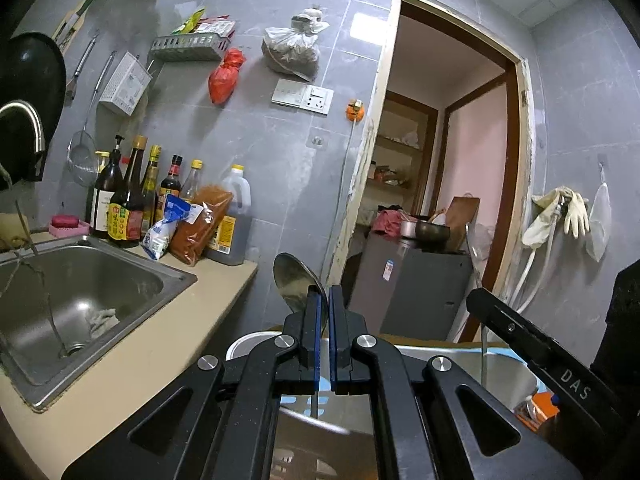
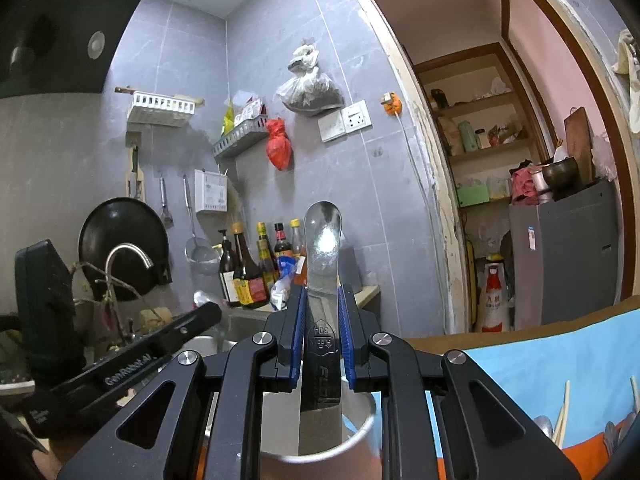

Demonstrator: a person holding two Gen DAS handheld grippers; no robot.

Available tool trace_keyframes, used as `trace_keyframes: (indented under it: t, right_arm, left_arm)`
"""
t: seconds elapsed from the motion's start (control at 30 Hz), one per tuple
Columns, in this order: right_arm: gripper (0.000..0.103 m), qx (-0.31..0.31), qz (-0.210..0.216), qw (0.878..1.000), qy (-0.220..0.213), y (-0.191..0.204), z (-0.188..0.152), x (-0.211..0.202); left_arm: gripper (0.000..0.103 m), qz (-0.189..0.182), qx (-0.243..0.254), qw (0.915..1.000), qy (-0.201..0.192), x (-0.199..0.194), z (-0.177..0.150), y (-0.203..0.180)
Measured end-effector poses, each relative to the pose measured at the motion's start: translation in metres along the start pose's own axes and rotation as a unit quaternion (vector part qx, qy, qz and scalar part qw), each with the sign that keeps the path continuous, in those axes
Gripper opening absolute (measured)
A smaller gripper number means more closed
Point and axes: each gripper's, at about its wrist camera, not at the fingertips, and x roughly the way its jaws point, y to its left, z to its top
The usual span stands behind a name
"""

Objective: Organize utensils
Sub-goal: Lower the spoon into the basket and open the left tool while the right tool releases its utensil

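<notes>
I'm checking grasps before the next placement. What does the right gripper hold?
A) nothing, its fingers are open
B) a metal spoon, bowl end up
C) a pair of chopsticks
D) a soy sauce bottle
B: in the right wrist view the right gripper has its blue pads closed on the handle of a metal spoon, bowl end pointing up, handle reaching down into a metal cup.

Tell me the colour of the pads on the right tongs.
Blue pads, clearest in the right wrist view.
</notes>
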Motion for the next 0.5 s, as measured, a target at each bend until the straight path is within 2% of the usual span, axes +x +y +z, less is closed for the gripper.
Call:
trace_keyframes:
  t: [0.13, 0.23, 0.33, 0.4, 0.47, 0.5]
  right_arm:
    - [0.015, 0.0, 0.005, 1.0, 0.009, 0.001, 0.002, -0.003]
    - [0.026, 0.003, 0.008, 1.0, 0.019, 0.001, 0.004, -0.005]
    - [0.026, 0.01, 0.007, 1.0, 0.028, 0.0, 0.01, -0.014]
    - [0.027, 0.013, 0.002, 0.999, 0.033, 0.0, 0.017, -0.021]
    - [0.03, 0.015, -0.008, 0.999, 0.037, -0.001, 0.024, -0.031]
    - [0.033, 0.016, -0.011, 0.999, 0.039, -0.002, 0.026, -0.034]
  left_arm:
    - [0.001, -0.01, -0.004, 0.9998, 0.018, -0.005, 0.001, -0.001]
    - [0.001, -0.021, -0.017, 0.9991, 0.032, -0.009, 0.004, -0.001]
    - [0.003, -0.025, -0.022, 0.9982, 0.05, -0.013, 0.009, -0.005]
    - [0.01, -0.029, -0.029, 0.9972, 0.062, -0.016, 0.014, -0.01]
    - [0.027, -0.029, -0.031, 0.997, 0.066, -0.021, 0.018, -0.017]
    - [0.03, -0.033, -0.031, 0.9968, 0.067, -0.024, 0.022, -0.023]
